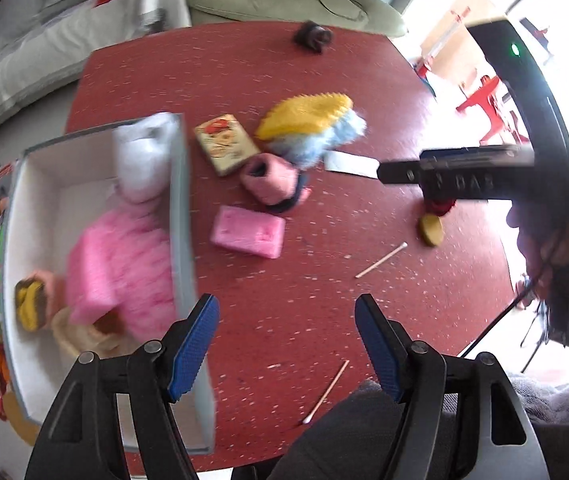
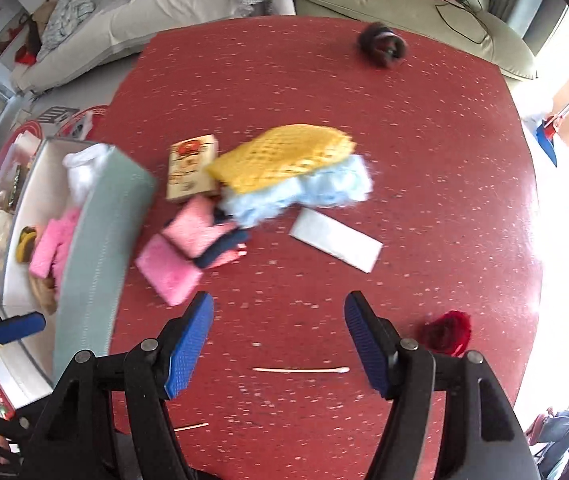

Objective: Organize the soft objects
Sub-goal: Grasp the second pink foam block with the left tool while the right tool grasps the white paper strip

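Both grippers are held above the red speckled counter [image 2: 424, 152] and pointed steeply downward. The left gripper [image 1: 286, 344] is seen with its jaws released and spread wide; nothing is held between them. The right gripper [image 2: 278, 340] is likewise released, its jaws parted over bare counter just above a cotton swab [image 2: 300, 369].

A grey box [image 1: 182, 208] is placed at the left edge of the counter. Inside it, a pink fluffy item [image 1: 120, 264] and a white soft item [image 1: 144, 156] are contained.

Outside the box, near mid-counter, a yellow and light-blue plush piece [image 2: 292, 168] is found, with a pink-and-navy soft item [image 2: 208, 236] touching it and a pink sponge [image 1: 248, 232] just beside. A small printed carton [image 1: 226, 144] and a white flat packet [image 2: 336, 240] lie near these.
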A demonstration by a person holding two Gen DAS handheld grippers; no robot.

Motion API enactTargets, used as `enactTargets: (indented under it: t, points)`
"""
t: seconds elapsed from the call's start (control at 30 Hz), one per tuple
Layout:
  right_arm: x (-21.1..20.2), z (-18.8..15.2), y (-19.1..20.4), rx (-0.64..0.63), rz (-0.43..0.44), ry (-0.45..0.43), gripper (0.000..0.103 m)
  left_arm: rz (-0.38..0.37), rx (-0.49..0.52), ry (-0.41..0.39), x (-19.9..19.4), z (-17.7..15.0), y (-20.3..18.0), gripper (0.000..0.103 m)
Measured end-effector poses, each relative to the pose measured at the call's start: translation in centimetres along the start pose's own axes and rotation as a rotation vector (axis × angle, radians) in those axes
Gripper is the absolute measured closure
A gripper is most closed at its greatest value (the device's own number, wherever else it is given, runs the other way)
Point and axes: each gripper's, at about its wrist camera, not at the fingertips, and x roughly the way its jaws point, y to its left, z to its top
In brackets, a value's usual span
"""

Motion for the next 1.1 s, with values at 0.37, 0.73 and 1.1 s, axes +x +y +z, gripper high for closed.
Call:
enactTargets:
  t: [0.37, 0.73, 1.1]
  points:
    - [5.5, 0.7, -6.1, -0.174, -0.047, 0.090, 0.031, 0.111, -0.190, 0.197, 11.4, 3.1, -1.2, 0.032]
    - [8.1, 4.0, -5.5, -0.371, 0.020, 0.104, 0.025, 0.195, -0.239, 0.211, 15.2, 4.7, 1.1, 0.032]
    - [12.2, 3.2, -2.2, -0.591, -0.029, 0.143, 0.052, 0.224, -0.184, 0.150, 15.2, 4.5, 2.1, 0.033]
